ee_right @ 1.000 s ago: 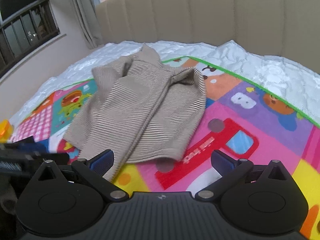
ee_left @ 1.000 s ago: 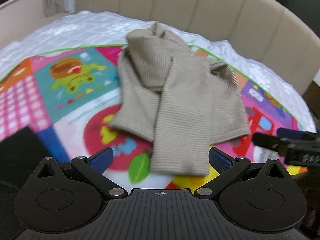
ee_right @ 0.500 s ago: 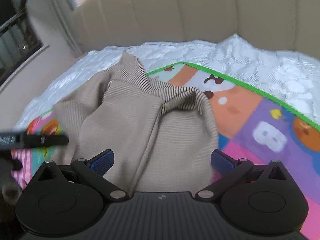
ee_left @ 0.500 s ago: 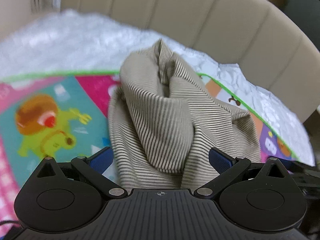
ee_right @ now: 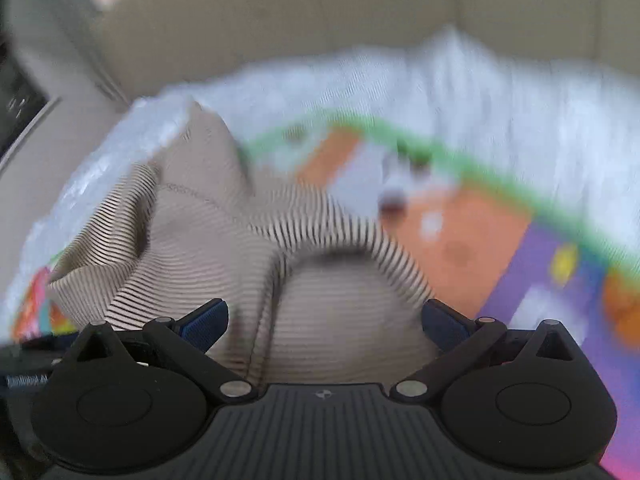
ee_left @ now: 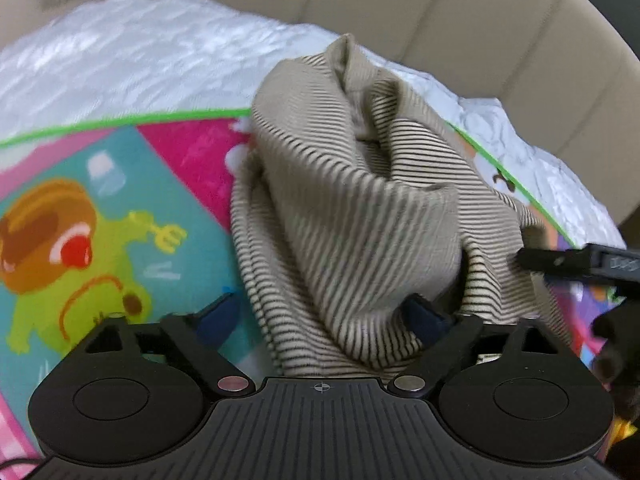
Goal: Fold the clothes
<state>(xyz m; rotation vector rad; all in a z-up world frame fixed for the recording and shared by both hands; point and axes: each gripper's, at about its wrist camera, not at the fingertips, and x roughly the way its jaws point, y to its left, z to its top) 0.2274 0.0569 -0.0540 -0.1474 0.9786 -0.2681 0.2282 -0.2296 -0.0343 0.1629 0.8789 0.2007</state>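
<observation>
Garment (ee_left: 352,216), striped beige, lay bunched on play mat (ee_left: 120,208) over white quilt (ee_left: 160,48). Left gripper (ee_left: 324,316) jaws closing around a fold, pads not yet pressing; right gripper (ee_right: 324,320) jaws spread, straddling cloth.

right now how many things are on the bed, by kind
beige striped ribbed knit garment: 1
colourful cartoon play mat with green border: 1
white quilted bed cover: 1
black tongs with blue pads: 2, left closing around a fold of the garment, right over it
total: 5
</observation>
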